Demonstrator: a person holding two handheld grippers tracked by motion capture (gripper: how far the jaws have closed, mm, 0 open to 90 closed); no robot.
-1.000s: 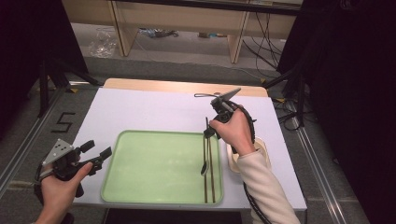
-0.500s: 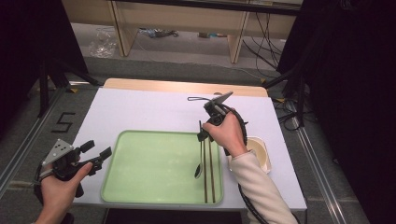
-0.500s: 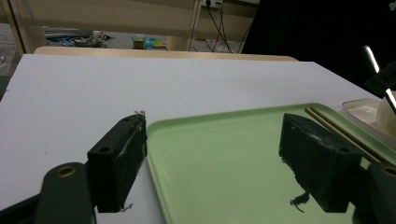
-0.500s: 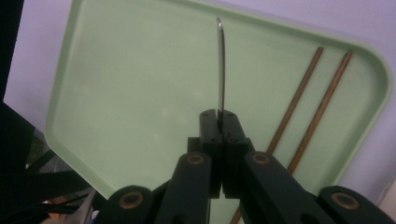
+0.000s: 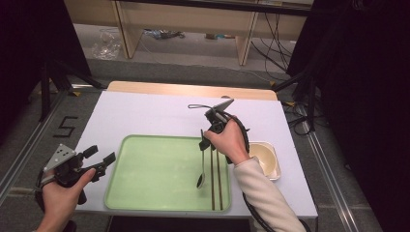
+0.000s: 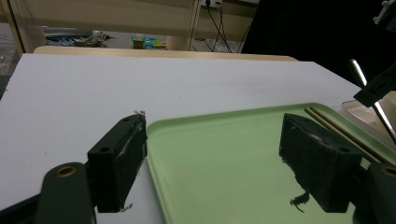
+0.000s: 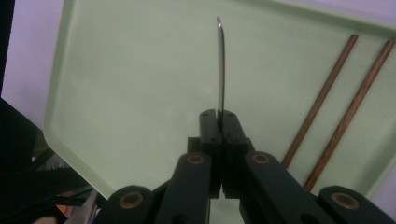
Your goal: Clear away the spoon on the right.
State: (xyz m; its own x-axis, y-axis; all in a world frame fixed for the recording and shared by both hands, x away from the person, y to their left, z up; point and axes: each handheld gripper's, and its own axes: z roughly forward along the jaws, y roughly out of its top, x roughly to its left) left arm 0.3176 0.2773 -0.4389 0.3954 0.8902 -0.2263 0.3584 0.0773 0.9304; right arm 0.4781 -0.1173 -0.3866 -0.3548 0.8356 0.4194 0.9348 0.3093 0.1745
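Green tray (image 5: 154,179) lies on the white surface (image 5: 145,113); at its 3 o'clock side, beside two chopsticks (image 5: 216,179), the right gripper (image 5: 205,140) pinches a metal spoon (image 5: 201,169) hanging bowl-down. Left gripper (image 5: 104,162), at the tray's 9 o'clock, has its fingers spread.

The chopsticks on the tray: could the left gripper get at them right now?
Probably yes: the left gripper is open at the tray's left edge; bare tray lies before the chopsticks, though the held spoon hangs close beside them.

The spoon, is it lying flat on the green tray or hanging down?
Hanging down. The right tongs pinch the spoon by its handle, bowl end lowest over the tray, beside the chopsticks.
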